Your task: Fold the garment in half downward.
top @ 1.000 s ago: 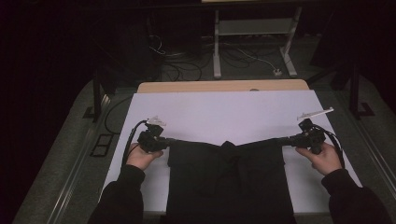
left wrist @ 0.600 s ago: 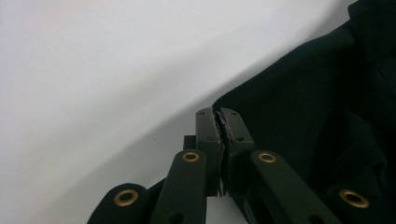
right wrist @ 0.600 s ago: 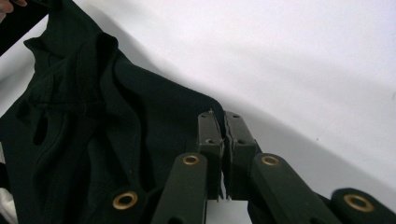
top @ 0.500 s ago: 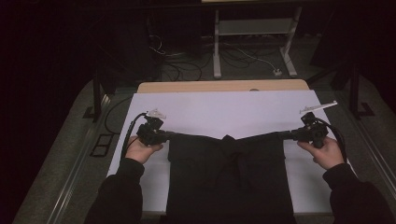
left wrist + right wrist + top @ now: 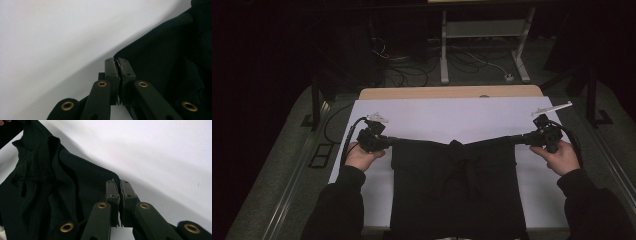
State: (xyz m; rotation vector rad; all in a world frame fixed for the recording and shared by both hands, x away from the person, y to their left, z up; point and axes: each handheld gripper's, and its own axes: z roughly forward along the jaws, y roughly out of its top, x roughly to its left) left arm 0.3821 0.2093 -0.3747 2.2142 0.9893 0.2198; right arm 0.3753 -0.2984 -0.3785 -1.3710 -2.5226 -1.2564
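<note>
A black garment [image 5: 457, 190] lies on the white table cover [image 5: 452, 117], its top edge pulled out to both sides and its lower part hanging toward the person. My left gripper [image 5: 388, 141] pinches the garment's left top corner; in the left gripper view the jaws [image 5: 117, 65] are pressed together on the black cloth [image 5: 160, 57]. At the right top corner my right gripper [image 5: 518, 140] grips the cloth too, and the right gripper view has its jaws [image 5: 118, 187] closed on the fabric edge [image 5: 62, 177]. A bunched fold sits at the garment's top middle [image 5: 458, 149].
A bare wooden strip [image 5: 452, 92] edges the table's far side. Beyond it, a white metal stand [image 5: 484, 37] and loose cables [image 5: 402, 65] sit on the dark floor. Black frame posts [image 5: 316, 100] flank the table's left and right sides.
Both grippers have moved a little farther from the person and slightly outward, drawing the garment's top edge tighter and higher on the table.
</note>
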